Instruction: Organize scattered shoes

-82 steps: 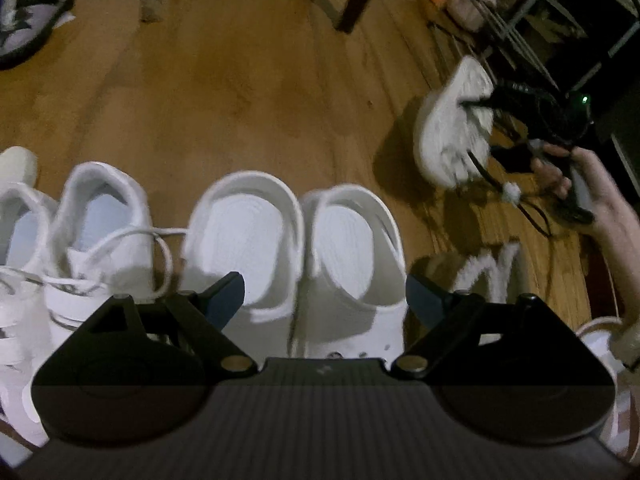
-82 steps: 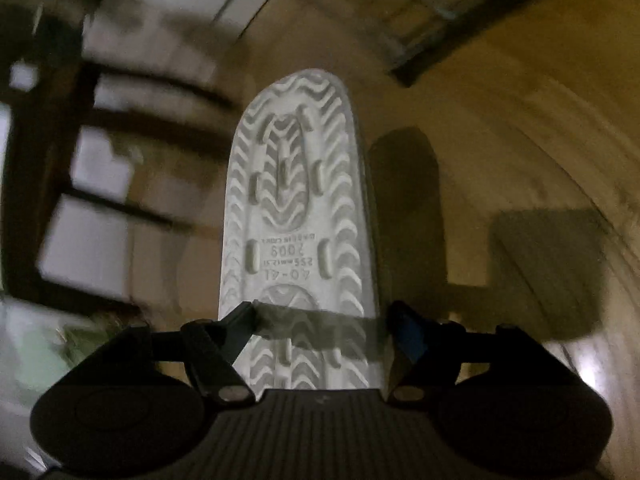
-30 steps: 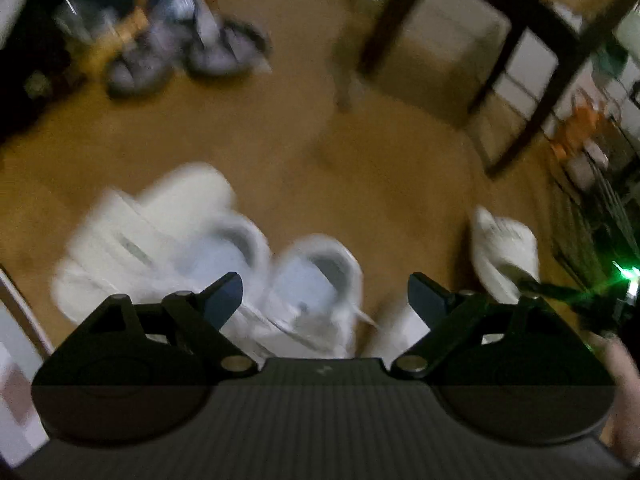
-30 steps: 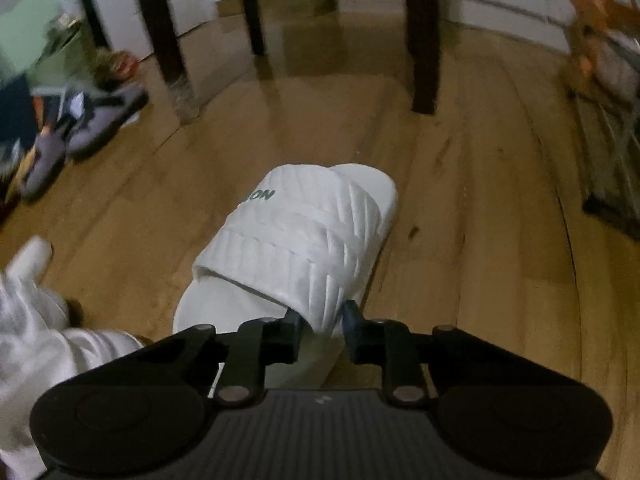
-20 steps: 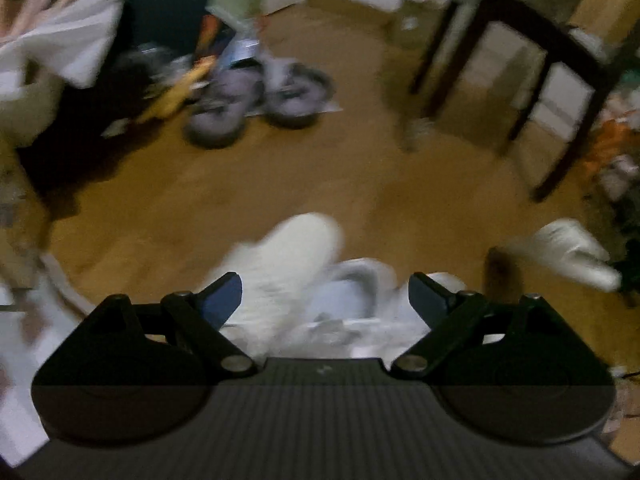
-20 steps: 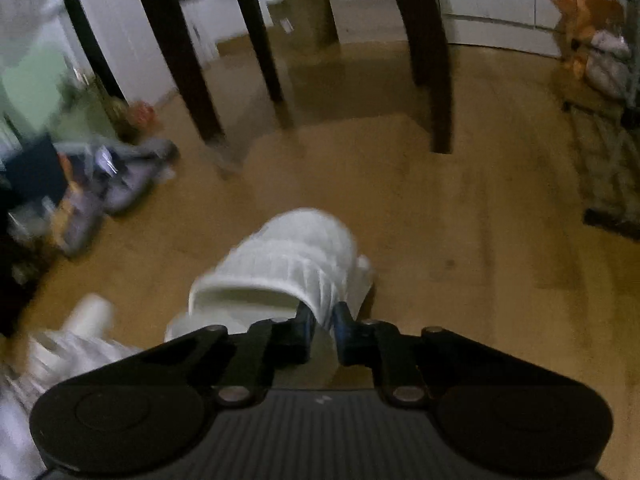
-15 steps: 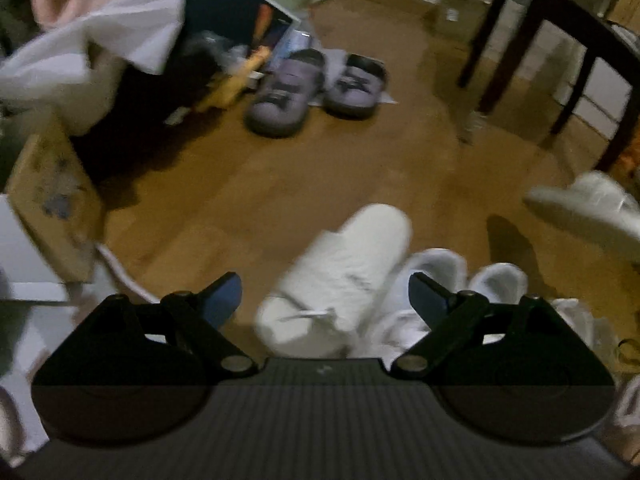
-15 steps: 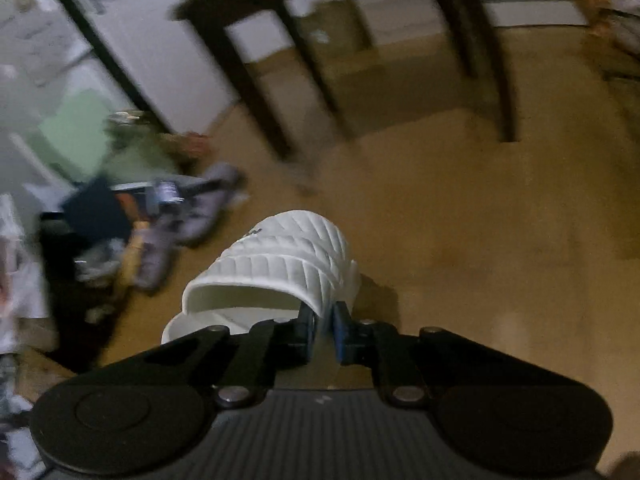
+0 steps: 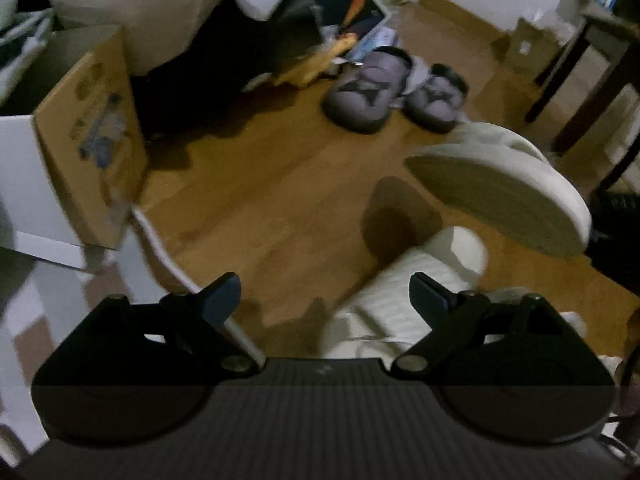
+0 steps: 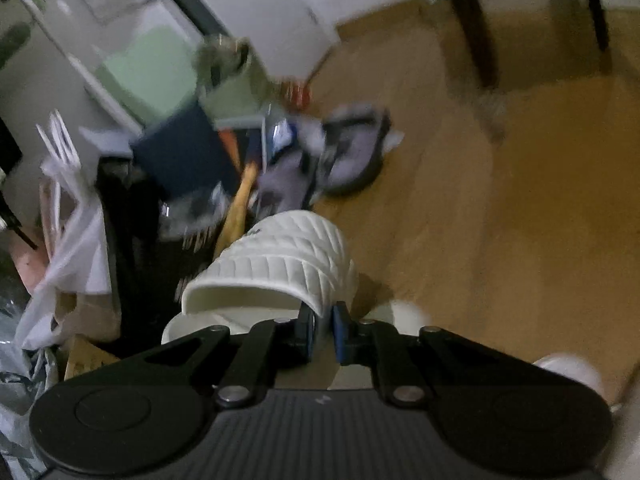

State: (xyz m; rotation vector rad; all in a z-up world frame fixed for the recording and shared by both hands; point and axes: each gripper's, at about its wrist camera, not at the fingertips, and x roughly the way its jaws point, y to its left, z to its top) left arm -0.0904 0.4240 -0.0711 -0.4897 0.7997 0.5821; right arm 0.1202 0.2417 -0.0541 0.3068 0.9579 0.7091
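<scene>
White slide pinched; its sole blurred.

Both wrist views high, angled down at wood floor. Shared: white slide, grey slippers.

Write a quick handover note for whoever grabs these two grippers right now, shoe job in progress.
Right gripper: shut on the strap edge of a white slide, carried above the floor.
Left gripper: open, empty.
Matching white slide lies on the wood floor just below the carried one; grey slippers sit paired further off.
Left: set the held slide beside its mate. The other shoes are not in view now.
</scene>
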